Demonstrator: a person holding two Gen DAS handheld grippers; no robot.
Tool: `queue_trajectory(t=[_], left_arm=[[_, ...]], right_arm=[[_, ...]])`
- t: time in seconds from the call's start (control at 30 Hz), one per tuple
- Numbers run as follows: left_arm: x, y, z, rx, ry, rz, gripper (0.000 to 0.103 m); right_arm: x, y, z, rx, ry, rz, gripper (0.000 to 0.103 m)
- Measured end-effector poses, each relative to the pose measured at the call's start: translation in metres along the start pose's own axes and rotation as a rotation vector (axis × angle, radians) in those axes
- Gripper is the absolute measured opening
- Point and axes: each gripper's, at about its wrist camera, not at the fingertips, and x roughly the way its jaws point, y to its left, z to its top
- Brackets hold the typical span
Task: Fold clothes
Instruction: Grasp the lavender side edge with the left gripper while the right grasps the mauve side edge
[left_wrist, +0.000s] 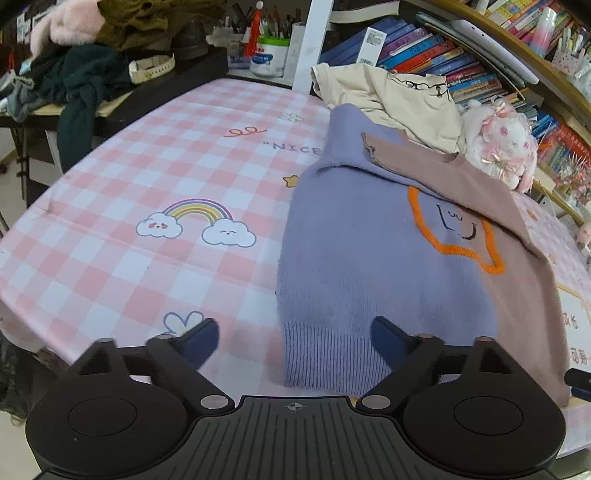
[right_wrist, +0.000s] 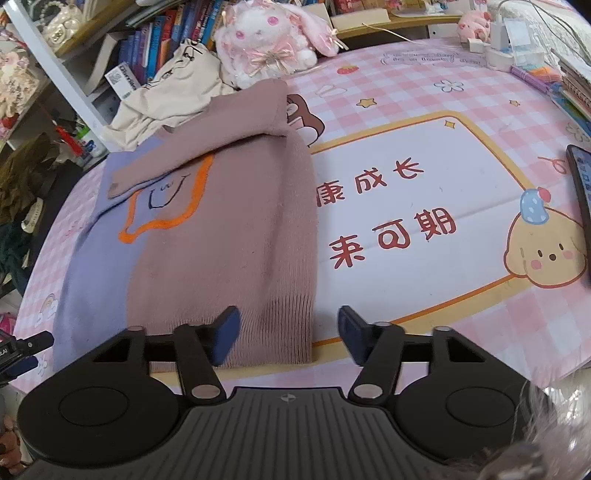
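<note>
The sweater (left_wrist: 369, 258) (half purple, half brown) lies flat on the checked surface (left_wrist: 147, 184). Only the left view shows the rainbow (left_wrist: 197, 212) at 9 o'clock; only the right view shows the phone (right_wrist: 580, 184) at 3 o'clock. Both left tongs (left_wrist: 293, 343) and right tongs (right_wrist: 288, 334) tip down, gaping, each straddling a hem corner.

A lavender-and-mauve sweater (left_wrist: 369, 258) with an orange star lies flat on the checked tablecloth (left_wrist: 147, 166), sleeves folded in.
</note>
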Motion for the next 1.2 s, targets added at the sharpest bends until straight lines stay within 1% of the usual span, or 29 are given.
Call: queue_trajectory(t=[0.07,0.13,0.2,0.33,0.37,0.4,0.43,0.47,0.5,0.53,0.57,0.6,0.67,0.73,0.77,0.8,0.87,0.93,0.97,1.0,1.03,1.07,1.2], left_arm=[[0.005,0.002,0.002,0.001,0.013,-0.004,0.075],[0.009,0.003,0.003,-0.004,0.027,-0.010,0.064],[0.012,0.005,0.004,-0.002,0.030,-0.011,0.061],[0.015,0.006,0.008,0.001,0.025,-0.015,0.058],[0.015,0.006,0.008,0.001,0.022,-0.015,0.056],[0.016,0.006,0.009,0.002,0.019,-0.014,0.049],[0.016,0.006,0.009,0.003,0.016,-0.010,0.046],[0.016,0.006,0.009,0.004,0.014,-0.007,0.043],[0.017,0.006,0.010,0.010,0.012,-0.004,0.030],[0.017,0.006,0.011,0.013,0.015,-0.007,0.010],[0.019,0.006,0.012,0.014,0.022,-0.018,0.006],[0.017,0.004,0.013,0.021,0.015,-0.027,0.003],[0.007,-0.004,0.015,0.052,-0.042,-0.039,0.002],[-0.004,-0.011,0.017,0.084,-0.097,-0.077,0.003],[-0.006,-0.014,0.019,0.098,-0.102,-0.096,0.003],[-0.004,-0.016,0.020,0.097,-0.089,-0.108,0.004],[0.004,-0.012,0.021,0.059,-0.043,-0.123,0.006],[0.011,-0.004,0.022,-0.007,-0.005,-0.142,0.010],[0.012,0.001,0.023,-0.041,0.007,-0.153,0.012],[0.013,0.006,0.023,-0.073,0.017,-0.165,0.018],[0.014,0.011,0.023,-0.102,0.024,-0.173,0.022],[0.015,0.016,0.022,-0.127,0.031,-0.178,0.022],[0.022,0.025,0.017,-0.174,0.074,-0.168,0.022]], right_arm=[[0.003,0.001,0.002,0.003,0.005,-0.009,0.048],[0.005,0.003,0.003,0.000,0.006,-0.020,0.045],[0.008,0.005,0.004,-0.002,0.007,-0.033,0.041],[0.012,0.008,0.006,-0.016,0.001,-0.050,0.039],[0.013,0.009,0.006,-0.019,-0.001,-0.055,0.038],[0.014,0.010,0.007,-0.022,-0.003,-0.059,0.036],[0.015,0.012,0.007,-0.038,-0.006,-0.071,0.034],[0.017,0.014,0.007,-0.056,-0.010,-0.083,0.030],[0.018,0.016,0.006,-0.074,-0.014,-0.096,0.027],[0.018,0.018,0.006,-0.082,-0.016,-0.098,0.019],[0.019,0.019,0.007,-0.087,-0.017,-0.098,0.014],[0.019,0.020,0.007,-0.093,-0.018,-0.098,0.012],[0.011,0.022,0.009,-0.079,-0.056,-0.041,0.011],[0.003,0.023,0.011,-0.063,-0.097,0.021,0.011],[-0.001,0.024,0.012,-0.055,-0.118,0.052,0.011],[0.000,0.022,0.014,-0.031,-0.115,0.075,0.011],[0.005,0.016,0.018,0.031,-0.091,0.111,0.011],[0.012,0.007,0.018,0.104,-0.054,0.120,0.011],[0.014,0.003,0.018,0.129,-0.038,0.118,0.013],[0.016,0.000,0.018,0.153,-0.023,0.115,0.018],[0.018,-0.004,0.017,0.176,-0.009,0.102,0.020],[0.020,-0.007,0.017,0.195,0.004,0.093,0.028],[0.024,-0.015,0.015,0.251,0.018,0.124,0.033]])
